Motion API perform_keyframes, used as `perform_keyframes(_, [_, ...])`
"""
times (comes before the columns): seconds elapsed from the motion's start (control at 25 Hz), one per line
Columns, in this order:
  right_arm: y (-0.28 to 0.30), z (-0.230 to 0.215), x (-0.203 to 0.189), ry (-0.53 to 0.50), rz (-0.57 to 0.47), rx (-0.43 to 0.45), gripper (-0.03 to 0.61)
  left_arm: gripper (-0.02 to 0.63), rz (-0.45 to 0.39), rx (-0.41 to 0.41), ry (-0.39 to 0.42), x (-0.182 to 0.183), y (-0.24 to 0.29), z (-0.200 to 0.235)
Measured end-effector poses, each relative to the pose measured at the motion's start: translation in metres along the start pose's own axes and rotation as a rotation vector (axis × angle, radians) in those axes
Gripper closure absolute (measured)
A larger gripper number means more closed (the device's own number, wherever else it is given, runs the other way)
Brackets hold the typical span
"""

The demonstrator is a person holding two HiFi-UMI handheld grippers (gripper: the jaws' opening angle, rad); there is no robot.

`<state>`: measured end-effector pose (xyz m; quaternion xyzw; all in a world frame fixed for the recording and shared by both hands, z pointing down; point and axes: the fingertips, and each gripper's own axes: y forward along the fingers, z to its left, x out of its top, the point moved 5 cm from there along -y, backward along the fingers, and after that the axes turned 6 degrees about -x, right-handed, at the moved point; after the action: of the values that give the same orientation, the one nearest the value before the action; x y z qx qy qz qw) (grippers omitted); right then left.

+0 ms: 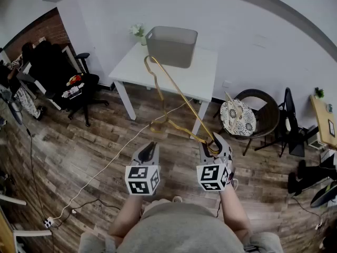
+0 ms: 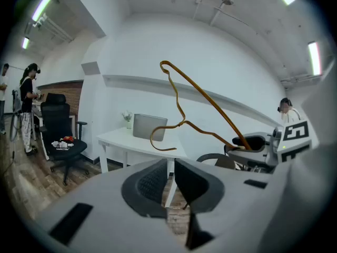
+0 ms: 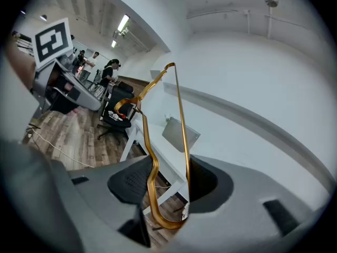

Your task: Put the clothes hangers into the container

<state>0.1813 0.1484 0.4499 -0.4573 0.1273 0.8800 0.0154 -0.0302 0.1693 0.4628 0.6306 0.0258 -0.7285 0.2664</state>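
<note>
Right tongs point(image 1: 213, 142) grip the hanger point(image 1: 179, 93), forearm extended forward.

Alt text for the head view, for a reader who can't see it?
The right tongs hold a gold hanger by one end, raised toward a grey container on a white table. The left tongs are empty beside them.

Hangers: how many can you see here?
1. The gold hanger is gripped in the right gripper, raised in front of the white table. Any already inside the gray bin would be hidden.
</note>
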Motion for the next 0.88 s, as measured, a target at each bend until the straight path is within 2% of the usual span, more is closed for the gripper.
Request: perform_keyframes(0.88, [-0.008, -0.009, -0.003, -0.018, -0.035, 0.022, 0.382, 0.574, -0.029, 0.030, -0.021, -0.001, -0.008, -0.018])
